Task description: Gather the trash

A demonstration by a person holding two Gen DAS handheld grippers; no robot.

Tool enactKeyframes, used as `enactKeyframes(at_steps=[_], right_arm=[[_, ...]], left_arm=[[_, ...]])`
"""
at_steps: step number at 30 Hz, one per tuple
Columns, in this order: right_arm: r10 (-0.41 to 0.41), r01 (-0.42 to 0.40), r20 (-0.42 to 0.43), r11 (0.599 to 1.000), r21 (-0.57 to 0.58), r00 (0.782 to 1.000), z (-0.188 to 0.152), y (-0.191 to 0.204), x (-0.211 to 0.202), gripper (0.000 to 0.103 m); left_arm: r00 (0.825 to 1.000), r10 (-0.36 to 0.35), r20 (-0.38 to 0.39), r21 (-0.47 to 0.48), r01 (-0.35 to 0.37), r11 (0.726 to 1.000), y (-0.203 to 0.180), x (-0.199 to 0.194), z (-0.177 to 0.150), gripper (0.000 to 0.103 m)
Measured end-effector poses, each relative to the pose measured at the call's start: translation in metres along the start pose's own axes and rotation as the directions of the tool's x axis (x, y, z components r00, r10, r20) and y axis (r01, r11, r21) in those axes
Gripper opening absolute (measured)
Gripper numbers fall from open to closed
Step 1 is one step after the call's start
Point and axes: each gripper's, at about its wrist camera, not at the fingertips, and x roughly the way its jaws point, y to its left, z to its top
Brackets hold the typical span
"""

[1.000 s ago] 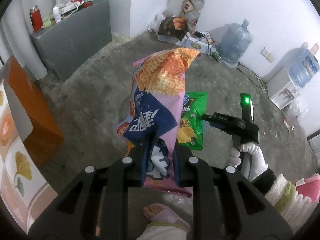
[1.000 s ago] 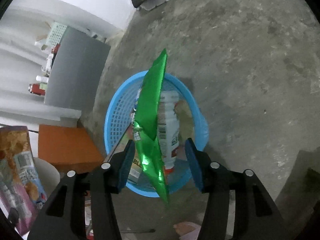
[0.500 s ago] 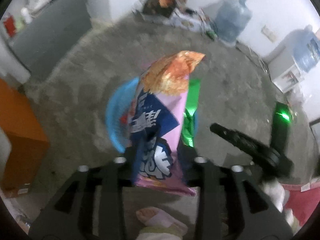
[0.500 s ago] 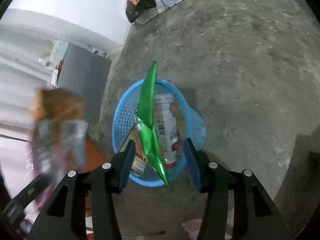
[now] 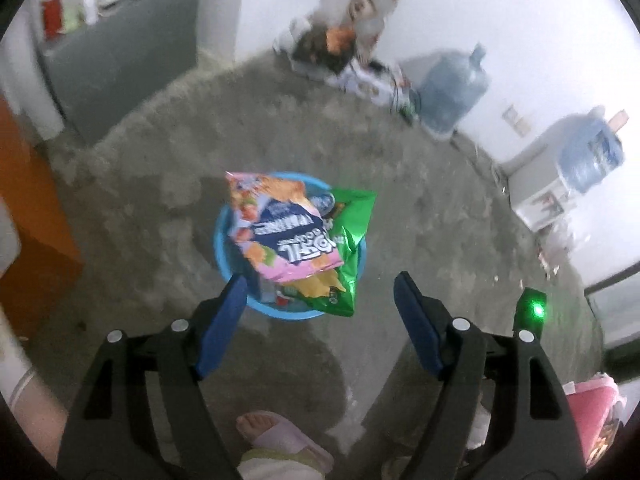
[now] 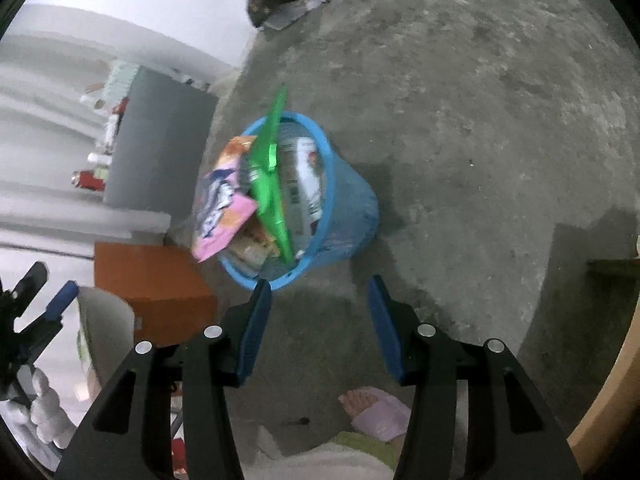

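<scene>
A blue mesh basket (image 5: 219, 240) (image 6: 352, 216) stands on the concrete floor. A pink snack bag (image 5: 280, 224) (image 6: 224, 208) lies across its top and hangs over the rim. A green chip bag (image 5: 344, 264) (image 6: 268, 176) stands on edge inside, beside a white bottle (image 6: 304, 184). My left gripper (image 5: 320, 284) (image 6: 50, 286) hovers above the basket's near side, its jaws opening with nothing between them. My right gripper (image 6: 319, 284) is open and empty, short of the basket's near rim.
An orange cabinet (image 6: 152, 280) stands close to the basket, and a grey cabinet (image 6: 160, 140) behind it. Water jugs (image 5: 452, 92) and clutter (image 5: 328, 48) line the far wall. A person's foot in a pink slipper (image 5: 280, 436) is below the grippers.
My left gripper swung over the basket, opened and let go of the pink bag, which now lies on the basket. The green bag dropped from between my right jaws into it. My right gripper pulled back.
</scene>
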Motion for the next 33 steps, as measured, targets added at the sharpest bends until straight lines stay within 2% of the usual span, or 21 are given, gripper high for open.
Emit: enactKeyframes(at_steps=[5, 8, 10, 12, 13, 15, 16, 18, 20, 21, 25, 29, 31, 33], right_arm=[[0.022, -0.013, 0.045, 0.981, -0.193, 0.999, -0.024, 0.051, -0.041, 0.049], [0.039, 0.002, 0.101, 0.925, -0.381, 0.994, -0.05, 0.097, -0.076, 0.052], [0.069, 0.016, 0.151, 0.866, -0.5, 0.986, -0.071, 0.125, -0.103, 0.06], [0.139, 0.025, 0.212, 0.78, -0.625, 0.967, -0.1, 0.154, -0.137, 0.077], [0.181, 0.043, 0.252, 0.728, -0.684, 0.951, -0.119, 0.168, -0.157, 0.081], [0.243, 0.081, 0.314, 0.659, -0.747, 0.918, -0.148, 0.185, -0.184, 0.097], [0.26, 0.103, 0.34, 0.637, -0.764, 0.904, -0.159, 0.191, -0.193, 0.097], [0.295, 0.151, 0.381, 0.582, -0.799, 0.876, -0.186, 0.206, -0.213, 0.097], [0.303, 0.185, 0.397, 0.543, -0.819, 0.866, -0.21, 0.22, -0.224, 0.097], [0.3, 0.198, 0.398, 0.526, -0.827, 0.867, -0.22, 0.226, -0.227, 0.097], [0.246, 0.251, 0.402, 0.478, -0.842, 0.882, -0.251, 0.243, -0.231, 0.097], [0.221, 0.265, 0.397, 0.456, -0.849, 0.891, -0.278, 0.243, -0.233, 0.097], [0.206, 0.263, 0.381, 0.44, -0.859, 0.901, -0.288, 0.243, -0.231, 0.097], [0.184, 0.264, 0.369, 0.429, -0.864, 0.911, -0.294, 0.244, -0.224, 0.097]], left_arm=[[0.993, -0.012, 0.12, -0.05, 0.018, 0.999, 0.004, -0.086, -0.029, 0.075], [0.976, 0.004, 0.218, -0.058, 0.009, 0.998, 0.001, -0.142, -0.064, 0.081], [0.955, 0.063, 0.29, -0.081, -0.041, 0.996, 0.001, -0.181, -0.096, 0.084], [0.937, 0.109, 0.333, -0.122, -0.072, 0.99, 0.003, -0.21, -0.121, 0.087], [0.924, 0.135, 0.357, -0.154, -0.084, 0.984, 0.004, -0.226, -0.136, 0.089], [0.9, 0.191, 0.392, -0.211, -0.115, 0.971, 0.005, -0.251, -0.16, 0.093], [0.886, 0.228, 0.403, -0.243, -0.137, 0.96, 0.006, -0.263, -0.173, 0.094], [0.87, 0.276, 0.409, -0.294, -0.16, 0.942, 0.01, -0.28, -0.192, 0.094], [0.853, 0.334, 0.401, -0.358, -0.189, 0.915, 0.016, -0.297, -0.217, 0.094], [0.845, 0.365, 0.39, -0.378, -0.214, 0.901, 0.019, -0.305, -0.224, 0.094], [0.79, 0.522, 0.321, -0.453, -0.355, 0.818, 0.024, -0.323, -0.257, 0.094], [0.752, 0.601, 0.27, -0.475, -0.439, 0.763, 0.024, -0.333, -0.286, 0.094], [0.724, 0.649, 0.232, -0.488, -0.491, 0.722, 0.024, -0.332, -0.297, 0.094], [0.716, 0.664, 0.216, -0.497, -0.505, 0.706, 0.026, -0.333, -0.304, 0.094]])
